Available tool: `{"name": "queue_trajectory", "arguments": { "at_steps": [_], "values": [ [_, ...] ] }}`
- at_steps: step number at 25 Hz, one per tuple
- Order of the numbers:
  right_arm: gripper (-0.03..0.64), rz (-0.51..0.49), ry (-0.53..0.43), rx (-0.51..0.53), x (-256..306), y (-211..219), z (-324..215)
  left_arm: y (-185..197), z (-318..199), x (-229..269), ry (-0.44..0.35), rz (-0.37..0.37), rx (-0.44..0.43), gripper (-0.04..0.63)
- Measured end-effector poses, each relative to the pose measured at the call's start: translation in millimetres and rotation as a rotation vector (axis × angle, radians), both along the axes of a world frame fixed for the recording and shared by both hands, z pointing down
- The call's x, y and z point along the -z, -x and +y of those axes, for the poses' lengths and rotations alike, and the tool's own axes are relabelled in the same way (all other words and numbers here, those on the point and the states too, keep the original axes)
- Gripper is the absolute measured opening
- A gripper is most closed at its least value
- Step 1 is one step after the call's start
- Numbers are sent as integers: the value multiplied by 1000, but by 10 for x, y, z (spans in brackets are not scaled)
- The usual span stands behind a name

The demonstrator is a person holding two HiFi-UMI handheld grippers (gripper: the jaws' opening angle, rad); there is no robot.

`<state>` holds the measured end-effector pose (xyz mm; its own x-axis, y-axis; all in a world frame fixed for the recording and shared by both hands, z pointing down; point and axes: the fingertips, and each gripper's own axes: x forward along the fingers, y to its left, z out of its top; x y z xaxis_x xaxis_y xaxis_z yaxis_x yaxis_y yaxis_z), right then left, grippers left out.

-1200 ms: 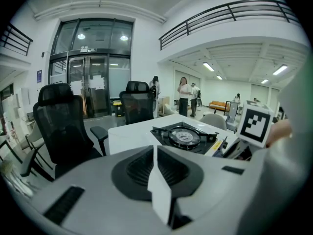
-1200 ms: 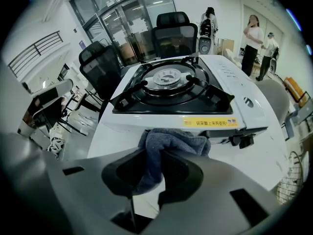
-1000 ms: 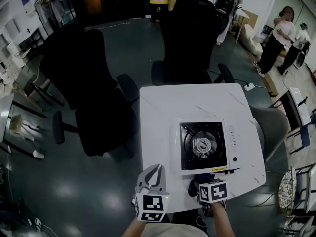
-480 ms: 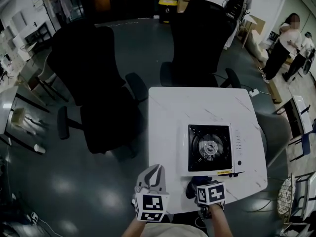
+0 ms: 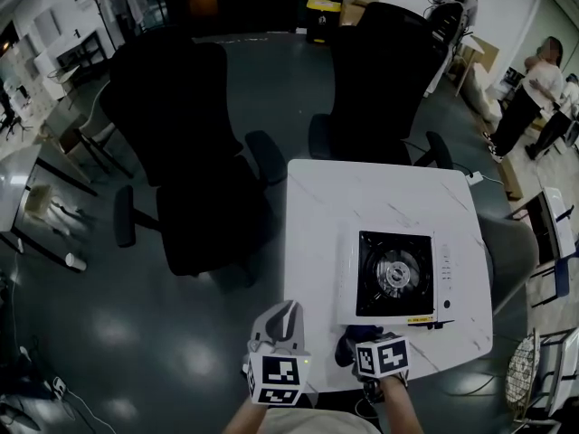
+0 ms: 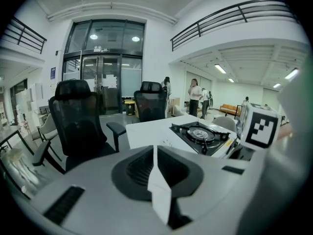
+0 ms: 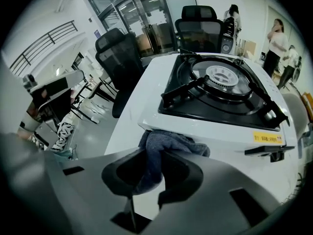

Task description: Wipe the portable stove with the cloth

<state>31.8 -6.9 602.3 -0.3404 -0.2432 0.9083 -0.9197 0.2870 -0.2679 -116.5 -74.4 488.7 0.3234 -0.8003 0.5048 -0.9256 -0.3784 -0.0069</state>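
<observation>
Right claw (image 7: 151, 173) is pinching the cloth (image 7: 168, 143): a fold runs down between its jaws and the rest bunches out just ahead of the tips, against the near edge of the stove (image 7: 220, 92), on the table (image 5: 362, 197). The cloth looks soft, limp and light, so I'd expect it to fold and trail rather than push. Better to grip it mid-wad, as now, so a pad sticks out past the tips. The stove is rigid, but I'd guess light enough to slide on that smooth top, and the pan supports look likely to snag the fabric. Left claw (image 6: 155, 165) is pressed together with nothing in it, beside the right claw and off the table's near edge, with the stove ahead and to its right. The right gripper view shows the pinch itself. The head view shows only a dark lump by the marker cube, but gives the layout, with chairs (image 5: 194, 152) beyond the table. The left gripper view confirms the empty jaws.
</observation>
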Motion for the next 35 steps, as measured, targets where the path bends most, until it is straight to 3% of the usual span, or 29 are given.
{"name": "queue_trajectory", "arguments": {
  "at_steps": [18,35],
  "values": [
    [91,-94,-51,79,215,683,-37,281,84,46,-11,-2,55,31],
    [91,-146,-354,28,1096,925,-482,339,14,205,-55,18,67,31]
  ]
}}
